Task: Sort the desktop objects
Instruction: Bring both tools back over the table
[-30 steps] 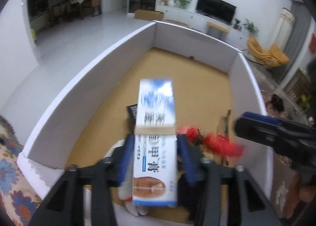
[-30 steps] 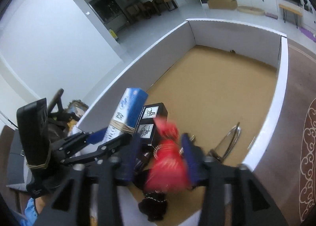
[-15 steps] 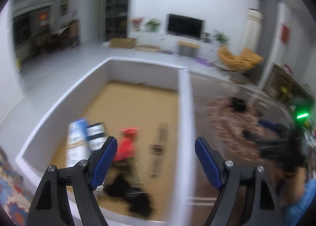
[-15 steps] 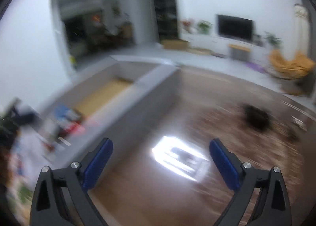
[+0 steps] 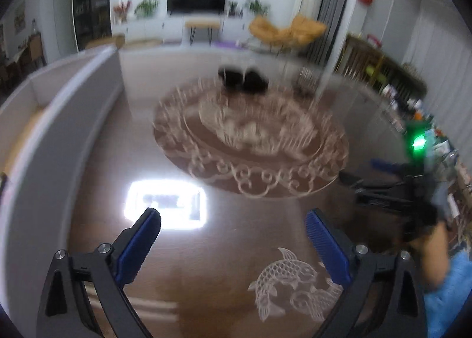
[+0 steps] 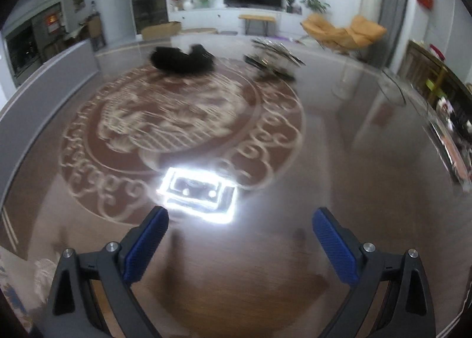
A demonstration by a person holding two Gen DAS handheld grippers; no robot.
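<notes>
We hold our left gripper point(image 5: 233, 227) and right gripper point(image 6: 240, 226) spread wide and empty above the patterned brown tabletop point(image 6: 295, 264).

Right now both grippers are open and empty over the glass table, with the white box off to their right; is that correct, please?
Not quite: the white box lies to their left, as the left wrist view shows. The left gripper and right gripper are indeed open and empty.
</notes>
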